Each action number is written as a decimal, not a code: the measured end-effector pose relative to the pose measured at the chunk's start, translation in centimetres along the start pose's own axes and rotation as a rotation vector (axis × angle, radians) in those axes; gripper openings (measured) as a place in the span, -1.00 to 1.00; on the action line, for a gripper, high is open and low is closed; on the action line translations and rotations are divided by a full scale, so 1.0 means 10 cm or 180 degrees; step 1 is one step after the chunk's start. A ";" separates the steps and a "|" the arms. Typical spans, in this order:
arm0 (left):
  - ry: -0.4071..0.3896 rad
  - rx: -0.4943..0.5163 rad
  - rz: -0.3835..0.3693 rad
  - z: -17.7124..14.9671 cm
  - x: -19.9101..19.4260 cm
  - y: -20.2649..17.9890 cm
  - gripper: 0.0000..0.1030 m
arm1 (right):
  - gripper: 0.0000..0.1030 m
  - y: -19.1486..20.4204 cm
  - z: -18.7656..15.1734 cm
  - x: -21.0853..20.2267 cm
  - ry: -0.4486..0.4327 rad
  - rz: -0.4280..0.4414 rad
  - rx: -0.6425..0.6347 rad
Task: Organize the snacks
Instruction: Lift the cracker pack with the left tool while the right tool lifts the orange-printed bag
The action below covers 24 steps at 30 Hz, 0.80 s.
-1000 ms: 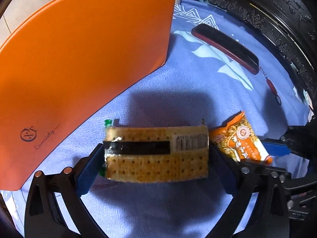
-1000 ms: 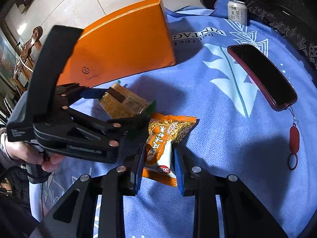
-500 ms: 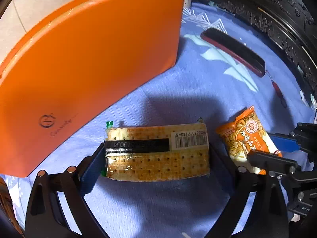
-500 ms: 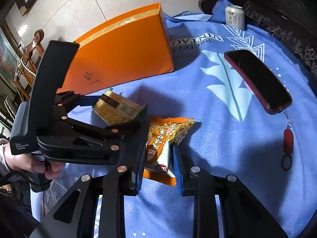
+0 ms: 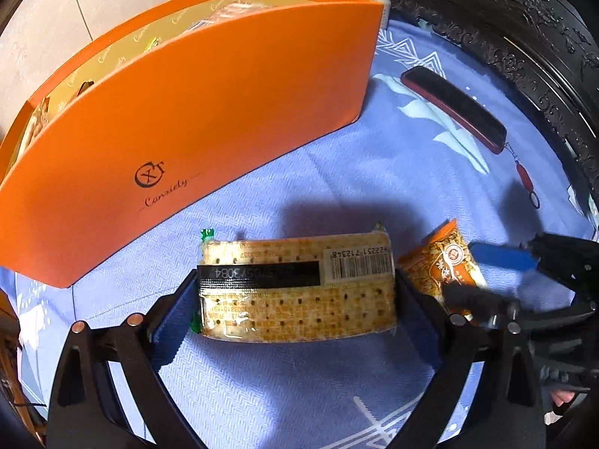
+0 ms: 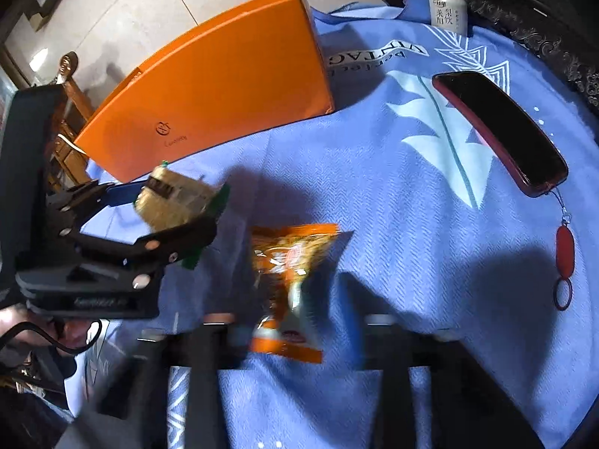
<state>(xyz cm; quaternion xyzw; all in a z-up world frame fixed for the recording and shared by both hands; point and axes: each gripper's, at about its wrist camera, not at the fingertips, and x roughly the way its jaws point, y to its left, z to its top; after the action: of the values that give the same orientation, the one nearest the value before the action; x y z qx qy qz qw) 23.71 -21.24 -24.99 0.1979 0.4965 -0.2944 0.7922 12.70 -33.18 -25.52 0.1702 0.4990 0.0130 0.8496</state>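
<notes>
My left gripper [image 5: 295,301] is shut on a cracker packet [image 5: 295,288], gripped by its two ends and held just above the blue cloth. The same packet [image 6: 176,202] shows in the right wrist view, near the front wall of the orange box [image 6: 224,86]. The box [image 5: 187,112] is open on top, with several packets inside. An orange snack packet [image 6: 292,262] lies on the cloth between the fingers of my right gripper [image 6: 295,323]. Its jaws are opening and blurred, and the pads stand clear of the packet [image 5: 438,265].
A phone in a red case [image 6: 501,131] with a red charm [image 6: 565,250] lies on the blue cloth [image 6: 374,194] at the right. A drink can [image 6: 447,11] stands at the back. Dark carved wood [image 5: 524,37] rims the far side. A person's hand [image 6: 15,321] holds the left gripper.
The left gripper has risen a little with the cracker packet, and the box's open top has come into view. The right jaws, shut on the orange packet before, have spread apart.
</notes>
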 end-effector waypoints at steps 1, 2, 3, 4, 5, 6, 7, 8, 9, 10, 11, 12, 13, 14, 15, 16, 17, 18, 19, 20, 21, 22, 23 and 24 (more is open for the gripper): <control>0.0004 0.0008 0.0003 -0.01 0.00 0.01 0.83 | 0.25 0.05 0.01 0.01 0.0005 -0.0001 -0.0051; 0.0012 0.0014 0.0010 -0.01 0.02 0.02 0.83 | 0.28 0.10 0.00 0.04 0.0034 -0.0062 -0.0122; 0.0025 0.0011 0.0035 -0.02 0.04 0.03 0.83 | 0.30 0.15 0.00 0.07 0.0068 -0.0144 -0.0200; 0.0042 -0.0006 0.0044 -0.03 0.05 0.05 0.83 | 0.35 0.19 -0.01 0.09 0.0048 -0.0207 -0.0283; 0.0062 -0.0029 0.0038 -0.03 0.08 0.07 0.83 | 0.44 0.27 -0.03 0.12 0.0045 -0.0296 -0.0423; 0.0087 -0.0066 0.0036 -0.04 0.09 0.10 0.83 | 0.45 0.31 -0.04 0.13 0.0032 -0.0384 -0.0517; 0.0100 -0.0077 0.0036 -0.04 0.11 0.12 0.83 | 0.45 0.36 -0.07 0.14 0.0018 -0.0480 -0.0620; 0.0109 -0.0070 0.0040 -0.04 0.13 0.12 0.83 | 0.43 0.39 -0.09 0.15 0.0005 -0.0546 -0.0694; 0.0122 -0.0056 0.0049 -0.04 0.14 0.13 0.83 | 0.40 0.42 -0.11 0.16 -0.0015 -0.0620 -0.0775; 0.0133 -0.0051 0.0051 -0.04 0.16 0.14 0.83 | 0.34 0.44 -0.13 0.15 -0.0039 -0.0649 -0.0860; 0.0151 -0.0058 0.0047 -0.05 0.18 0.15 0.83 | 0.30 0.43 -0.13 0.14 -0.0050 -0.0634 -0.0876; 0.0161 -0.0066 0.0045 -0.05 0.20 0.15 0.83 | 0.26 0.42 -0.13 0.12 -0.0065 -0.0634 -0.0873; 0.0167 -0.0072 0.0045 -0.04 0.22 0.15 0.83 | 0.15 0.41 -0.14 0.11 -0.0075 -0.0623 -0.0879; 0.0176 -0.0080 0.0036 -0.04 0.23 0.16 0.83 | -0.07 0.41 -0.14 0.09 -0.0081 -0.0607 -0.0885; 0.0188 -0.0085 0.0027 -0.05 0.25 0.16 0.83 | -0.18 0.42 -0.13 0.08 -0.0087 -0.0642 -0.0904; 0.0190 -0.0085 0.0024 -0.06 0.25 0.16 0.83 | -0.24 0.42 -0.12 0.07 -0.0073 -0.0658 -0.0910; 0.0174 -0.0080 0.0026 -0.08 0.24 0.17 0.83 | -0.28 0.42 -0.11 0.07 -0.0067 -0.0659 -0.0899; 0.0170 -0.0080 0.0019 -0.08 0.24 0.17 0.83 | -0.29 0.40 -0.11 0.05 -0.0061 -0.0647 -0.0865; 0.0168 -0.0086 0.0010 -0.08 0.24 0.18 0.83 | -0.32 0.39 -0.11 0.03 -0.0063 -0.0651 -0.0837; 0.0160 -0.0098 0.0006 -0.08 0.23 0.19 0.83 | -0.35 0.37 -0.11 0.02 -0.0070 -0.0659 -0.0817; 0.0145 -0.0110 -0.0002 -0.08 0.22 0.19 0.83 | -0.36 0.36 -0.10 -0.01 -0.0090 -0.0673 -0.0796; 0.0116 -0.0127 -0.0015 -0.09 0.18 0.21 0.83 | -0.38 0.34 -0.10 -0.05 -0.0119 -0.0673 -0.0775; 0.0074 -0.0148 -0.0036 -0.09 0.14 0.22 0.83 | -0.38 0.31 -0.07 -0.05 -0.0137 -0.0672 -0.0761; 0.0050 -0.0160 -0.0046 -0.10 0.10 0.23 0.83 | -0.38 0.29 -0.07 -0.09 -0.0159 -0.0667 -0.0741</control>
<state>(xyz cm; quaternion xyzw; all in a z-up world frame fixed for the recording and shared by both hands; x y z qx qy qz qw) 24.91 -19.23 -26.29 0.1766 0.5114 -0.2859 0.7909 12.07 -30.39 -24.19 0.0179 0.4878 -0.0221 0.8725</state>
